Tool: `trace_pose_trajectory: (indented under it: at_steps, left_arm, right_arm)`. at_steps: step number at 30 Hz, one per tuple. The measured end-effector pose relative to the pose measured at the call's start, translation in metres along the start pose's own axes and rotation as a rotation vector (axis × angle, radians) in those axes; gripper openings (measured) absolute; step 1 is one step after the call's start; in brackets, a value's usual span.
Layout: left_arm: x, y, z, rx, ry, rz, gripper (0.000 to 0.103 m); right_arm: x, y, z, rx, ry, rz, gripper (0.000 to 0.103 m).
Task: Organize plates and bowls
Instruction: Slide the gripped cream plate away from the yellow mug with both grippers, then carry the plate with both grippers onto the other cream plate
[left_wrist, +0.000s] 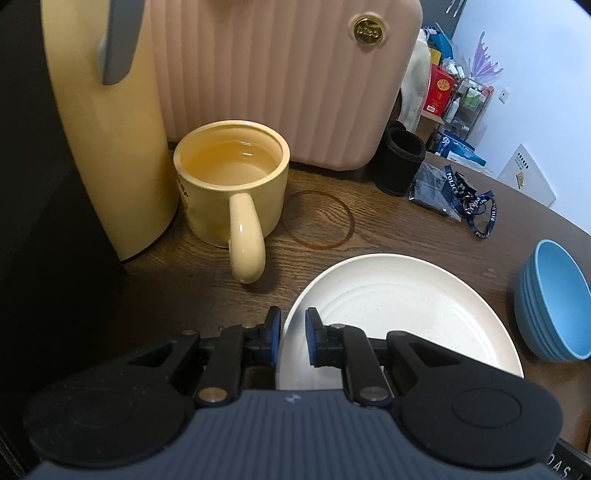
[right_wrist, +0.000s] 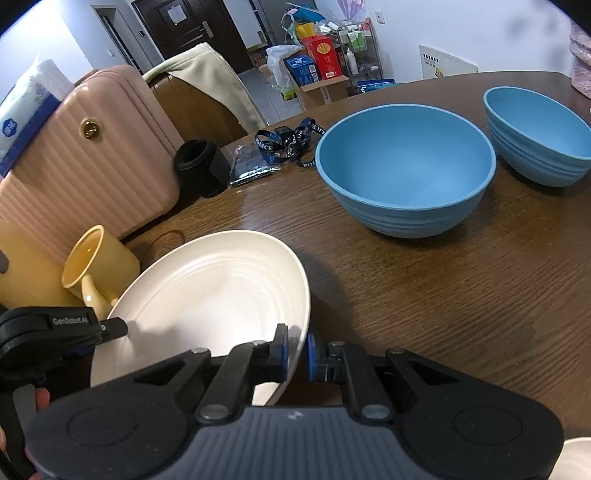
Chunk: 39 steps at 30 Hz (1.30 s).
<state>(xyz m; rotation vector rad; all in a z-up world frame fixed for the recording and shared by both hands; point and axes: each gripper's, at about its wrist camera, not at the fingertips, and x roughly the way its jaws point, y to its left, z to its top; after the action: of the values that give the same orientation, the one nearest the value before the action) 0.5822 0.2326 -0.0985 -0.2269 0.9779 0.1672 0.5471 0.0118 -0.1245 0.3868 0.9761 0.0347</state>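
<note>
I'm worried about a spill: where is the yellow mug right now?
The yellow mug stands on the table's left part, between the yellow kettle and the white plate, before the pink case.

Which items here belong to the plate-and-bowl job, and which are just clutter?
Job: white plate, near blue bowl, far blue bowl.
Clutter: yellow mug, pink case, black cup, lanyard, kettle.

You've got a cream speckled plate (right_wrist: 207, 295) with faint ring ridges, two sky-blue bowls (right_wrist: 404, 168) banded near the base, a pale yellow mug (left_wrist: 231, 184), a ribbed pink case (left_wrist: 280, 81) with a gold badge, all on dark wood-grain table (right_wrist: 424, 295).
</note>
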Motion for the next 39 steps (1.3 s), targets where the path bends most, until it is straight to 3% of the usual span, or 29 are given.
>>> trace_pose_trajectory:
  at_steps: [39]
  left_arm:
    - [-0.127,-0.002,-0.096,0.014,-0.083,-0.004,0.015]
  right_arm:
    - [-0.125,-0.041,-0.082,-0.015,-0.048,0.064,0.01]
